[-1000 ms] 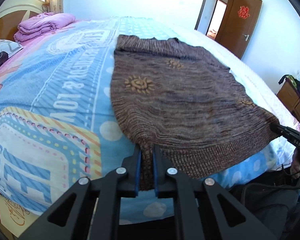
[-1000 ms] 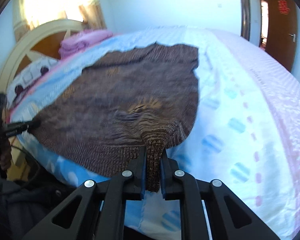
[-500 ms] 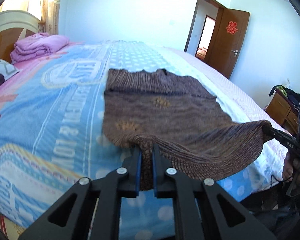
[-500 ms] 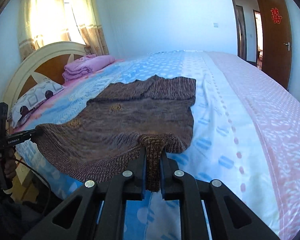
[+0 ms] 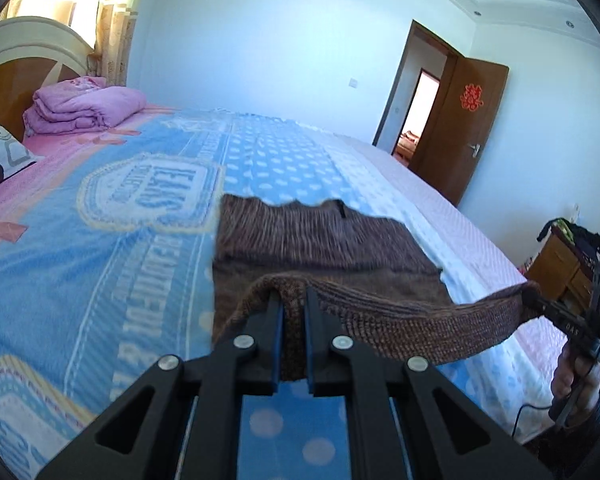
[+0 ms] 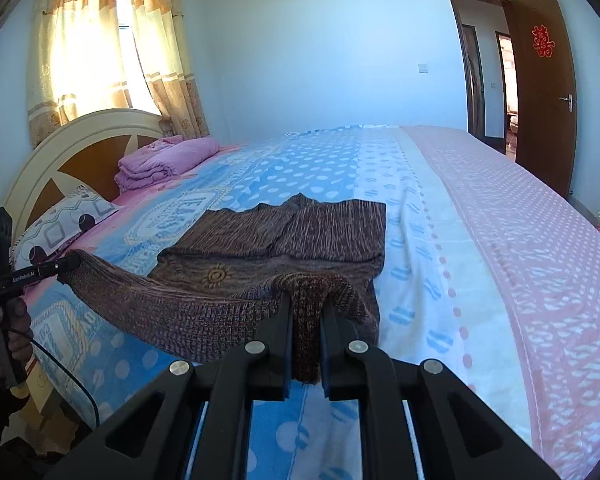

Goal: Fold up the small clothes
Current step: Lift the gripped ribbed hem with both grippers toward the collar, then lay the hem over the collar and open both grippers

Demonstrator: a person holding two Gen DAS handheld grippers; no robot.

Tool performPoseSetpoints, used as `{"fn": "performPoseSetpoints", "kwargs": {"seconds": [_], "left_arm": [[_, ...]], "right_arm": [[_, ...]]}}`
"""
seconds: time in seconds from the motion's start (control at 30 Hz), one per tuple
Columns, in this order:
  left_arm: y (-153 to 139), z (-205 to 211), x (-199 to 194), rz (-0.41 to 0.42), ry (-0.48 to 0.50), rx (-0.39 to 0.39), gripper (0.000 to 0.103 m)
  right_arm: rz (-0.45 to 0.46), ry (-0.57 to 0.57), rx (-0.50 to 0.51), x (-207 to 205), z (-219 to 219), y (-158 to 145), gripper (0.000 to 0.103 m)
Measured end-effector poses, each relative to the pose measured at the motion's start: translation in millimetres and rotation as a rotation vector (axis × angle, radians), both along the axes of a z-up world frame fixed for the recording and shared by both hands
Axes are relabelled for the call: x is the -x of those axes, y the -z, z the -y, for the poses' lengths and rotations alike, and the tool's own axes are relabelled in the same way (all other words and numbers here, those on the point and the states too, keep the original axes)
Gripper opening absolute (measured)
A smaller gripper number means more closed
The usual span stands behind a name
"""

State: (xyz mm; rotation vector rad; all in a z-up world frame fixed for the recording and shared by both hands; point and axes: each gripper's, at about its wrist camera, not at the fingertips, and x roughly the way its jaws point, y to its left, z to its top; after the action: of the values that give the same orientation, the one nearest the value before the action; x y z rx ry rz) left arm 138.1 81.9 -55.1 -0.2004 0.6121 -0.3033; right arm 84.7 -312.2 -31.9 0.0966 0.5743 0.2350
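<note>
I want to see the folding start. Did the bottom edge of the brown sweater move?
Yes. The brown sweater hem, flat on the bed a second ago, is lifted in both tongs and carried toward its collar and the far wall.

I saw the brown sweater [image 6: 260, 240] was rough ribbed knit, my grippers' fingers [image 5: 268, 344] matt black plastic.

Two low wrist views along the tongs, sharing the bed [image 5: 100, 240] and door [image 6: 543, 100].
</note>
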Motion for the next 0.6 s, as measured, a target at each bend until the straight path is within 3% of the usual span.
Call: {"fn": "performPoseSetpoints", "kwargs": {"seconds": [0.33,0.6], "left_arm": [[-16.7,4.8,-55.9,0.042,-0.039,0.0,0.009],[-26.4,15.6,-101.5,0.057,-0.049,-0.041,0.009]], "right_arm": [[0.02,0.007,0.007,-64.8,0.3,-27.6,0.01],[-0.034,0.013,0.012,-123.7,2.3,-23.1,0.01]]}}
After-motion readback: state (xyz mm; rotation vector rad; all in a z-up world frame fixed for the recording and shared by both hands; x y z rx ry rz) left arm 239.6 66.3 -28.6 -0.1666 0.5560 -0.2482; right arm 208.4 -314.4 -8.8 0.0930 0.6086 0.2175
